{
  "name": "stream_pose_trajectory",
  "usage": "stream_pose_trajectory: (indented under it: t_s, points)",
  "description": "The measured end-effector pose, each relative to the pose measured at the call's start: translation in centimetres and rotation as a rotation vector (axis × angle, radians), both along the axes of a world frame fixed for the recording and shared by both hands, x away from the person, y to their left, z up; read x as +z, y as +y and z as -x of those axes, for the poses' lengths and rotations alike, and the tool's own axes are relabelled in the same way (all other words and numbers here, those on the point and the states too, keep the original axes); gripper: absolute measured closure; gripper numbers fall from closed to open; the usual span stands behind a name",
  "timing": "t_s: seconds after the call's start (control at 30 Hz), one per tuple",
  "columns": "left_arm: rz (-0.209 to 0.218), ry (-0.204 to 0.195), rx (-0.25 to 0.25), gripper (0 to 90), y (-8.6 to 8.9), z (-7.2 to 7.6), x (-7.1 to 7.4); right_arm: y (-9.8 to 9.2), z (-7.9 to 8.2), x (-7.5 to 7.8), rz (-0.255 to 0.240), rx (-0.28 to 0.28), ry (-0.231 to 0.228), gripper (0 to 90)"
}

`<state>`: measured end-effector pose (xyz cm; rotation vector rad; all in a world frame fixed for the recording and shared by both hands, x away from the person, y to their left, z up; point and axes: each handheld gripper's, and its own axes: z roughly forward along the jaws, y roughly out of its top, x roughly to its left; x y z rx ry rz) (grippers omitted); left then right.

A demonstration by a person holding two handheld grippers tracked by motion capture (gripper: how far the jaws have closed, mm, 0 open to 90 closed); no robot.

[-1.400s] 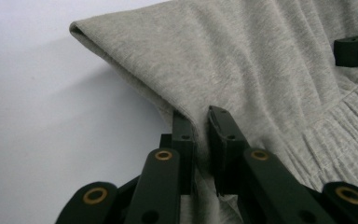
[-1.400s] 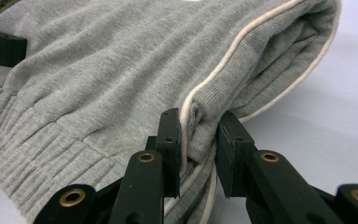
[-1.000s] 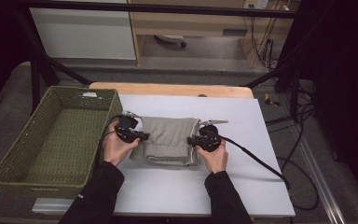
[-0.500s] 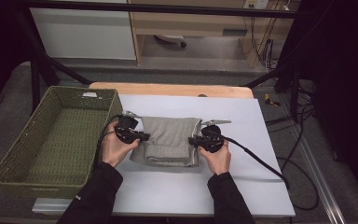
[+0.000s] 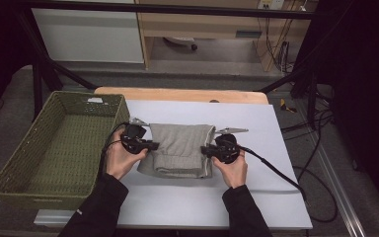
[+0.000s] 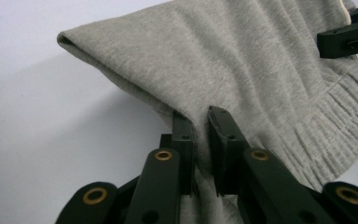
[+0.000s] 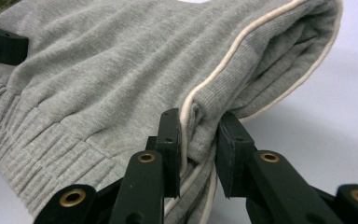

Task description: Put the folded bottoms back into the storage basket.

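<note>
The white desk [image 5: 256, 197] is in front of me, and its far edge shows a strip of bare wood [image 5: 177, 94]. Beside the left edge of the desk stands a green woven basket [image 5: 39, 153], long and deep, with its far right corner near my left hand.

In the middle of the desk, a little toward the left edge, lies a folded grey sweater [image 5: 180, 150]. It is folded into a thick bundle. Its ribbed hem is toward the near edge of the desk, toward me, and a pale cream trim runs along the fold on its right side. In the left tongs' view the far corner of the bundle looks slightly raised above the desk, with a shadow under it, but I cannot tell how much of the sweater is off the surface.

My left tongs [image 5: 150, 145] are at the left side of the sweater. In their own view the jaws are closed on a pinch of the grey cloth [image 6: 200, 135], and the cloth goes down between both pads.

My right tongs [image 5: 206, 150] are at the right side of the sweater. Their jaws are closed on the folded edge with the cream trim [image 7: 200, 126], several layers together. A black cable [image 5: 276, 173] goes from these tongs toward the right edge of the desk.
</note>
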<state>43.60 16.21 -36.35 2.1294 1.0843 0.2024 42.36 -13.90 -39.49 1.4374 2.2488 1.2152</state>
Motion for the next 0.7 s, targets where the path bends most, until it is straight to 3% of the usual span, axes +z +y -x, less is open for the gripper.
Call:
stream_pose_trajectory:
  t_s: [0.7]
  points:
    - [-0.001, -0.038, -0.038, 81.2, 0.0, 1.9, 1.6, -0.6, 1.8, 1.4, -0.03, 0.023, -0.029, 73.6]
